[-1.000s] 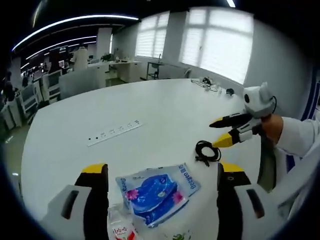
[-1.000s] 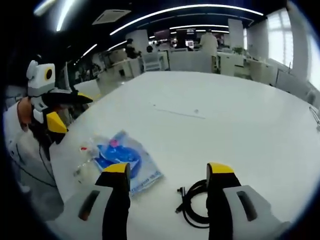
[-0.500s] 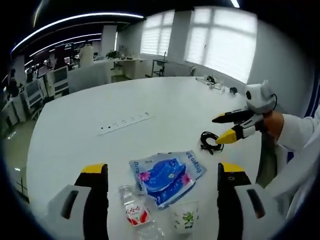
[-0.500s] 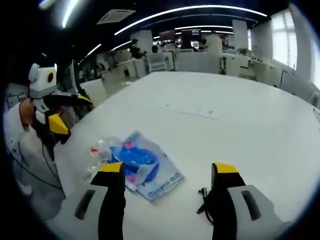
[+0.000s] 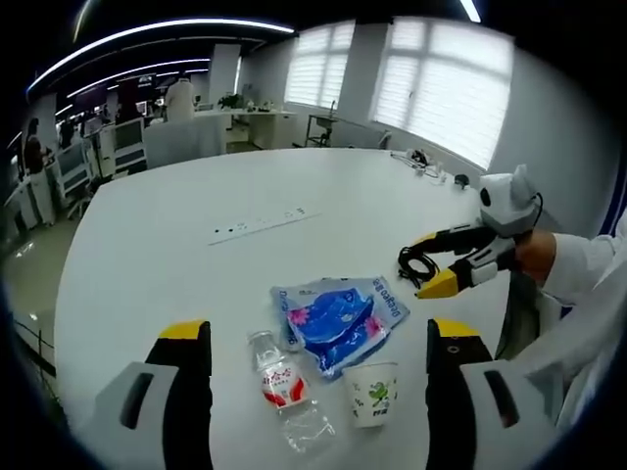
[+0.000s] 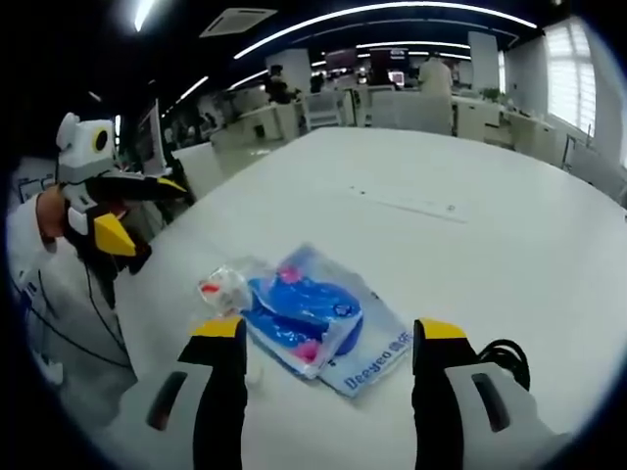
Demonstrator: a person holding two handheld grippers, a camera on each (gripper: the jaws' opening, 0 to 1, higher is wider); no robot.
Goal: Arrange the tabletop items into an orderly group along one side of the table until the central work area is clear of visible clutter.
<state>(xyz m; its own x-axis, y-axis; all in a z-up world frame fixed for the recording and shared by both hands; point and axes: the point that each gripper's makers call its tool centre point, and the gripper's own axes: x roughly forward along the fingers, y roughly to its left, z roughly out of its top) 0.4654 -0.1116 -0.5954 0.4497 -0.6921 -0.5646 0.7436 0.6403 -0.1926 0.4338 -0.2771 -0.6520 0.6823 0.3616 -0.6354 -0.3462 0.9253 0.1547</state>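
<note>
You held both hand-held grippers spread: the left (image 5: 318, 357) above the bottle (image 5: 284, 392), the right (image 6: 330, 352) over the blue packet (image 6: 318, 313) near the surface's edge.

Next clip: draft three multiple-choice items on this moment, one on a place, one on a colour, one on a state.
1. In the left gripper view, the paper cup stands where?
A. on the blue packet
B. beside the water bottle, near the blue packet
C. by the power strip

2. Which colour is the water bottle's label?
A. red
B. green
C. black

3. How does the water bottle rest?
A. upright
B. on its side
C. held in a tool

Answers:
1. B: it stands between the bottle and the blue packet's near edge.
2. A: a red band shows.
3. B: it lies flat on the table.
</note>
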